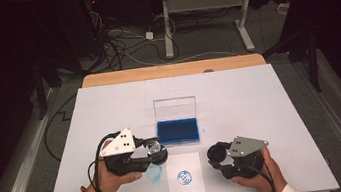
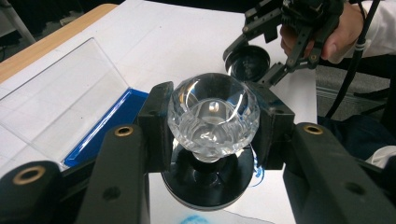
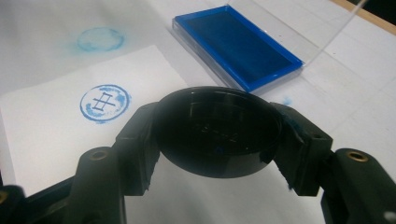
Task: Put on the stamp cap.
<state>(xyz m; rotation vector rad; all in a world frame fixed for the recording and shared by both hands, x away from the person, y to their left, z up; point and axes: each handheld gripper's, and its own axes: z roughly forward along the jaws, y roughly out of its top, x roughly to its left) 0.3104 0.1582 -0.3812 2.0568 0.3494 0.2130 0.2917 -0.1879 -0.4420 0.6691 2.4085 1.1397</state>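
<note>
Holding the stamp (image 2: 212,116) by its crystal knob, my left gripper (image 1: 151,151) keeps it just off the paper (image 1: 187,190). Beyond sits the open ink pad (image 1: 178,131). My right gripper (image 1: 215,155) clamps the black cap (image 3: 218,130), ready for recapping, I'd judge.

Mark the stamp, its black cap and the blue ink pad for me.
stamp (image 2: 212,116), left gripper view, on its clear faceted knob.
black cap (image 3: 217,130), right gripper view, on its dark hollow inside.
blue ink pad (image 1: 178,131), high view, on the blue inked surface.
</note>
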